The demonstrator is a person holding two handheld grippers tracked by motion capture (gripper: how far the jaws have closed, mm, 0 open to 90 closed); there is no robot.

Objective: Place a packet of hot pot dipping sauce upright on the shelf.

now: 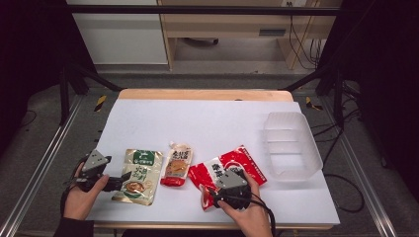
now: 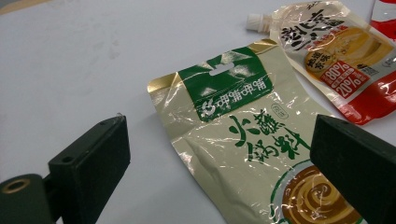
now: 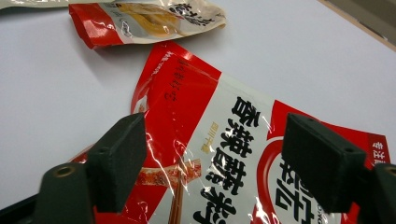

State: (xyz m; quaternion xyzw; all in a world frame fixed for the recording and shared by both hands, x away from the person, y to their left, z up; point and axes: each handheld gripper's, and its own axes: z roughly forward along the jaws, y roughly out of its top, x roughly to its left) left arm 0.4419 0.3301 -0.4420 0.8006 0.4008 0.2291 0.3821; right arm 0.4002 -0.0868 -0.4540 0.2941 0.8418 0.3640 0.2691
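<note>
Three flat food pouches lie on the white table [image 1: 207,118] left of one clear plastic tub [image 1: 291,145]: a red pouch [image 1: 227,170] nearest it, a spouted pouch [image 1: 177,164], then a gold-green pouch [image 1: 139,176]. The right gripper [image 3: 219,163] hovers over the red pouch, fingers apart, clamping nothing. The left gripper [image 2: 219,172] straddles the gold-green pouch's edge, fingers likewise apart.

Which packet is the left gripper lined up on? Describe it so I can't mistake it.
On the white table, three packets lie in a row along the near edge. Take the leftmost one, just ahead of the left gripper: the beige pouch, flat, with a green header band, green lettering and a brown bowl picture. Its neighbours, the spouted pouch and the red packet, are red-marked.
</note>
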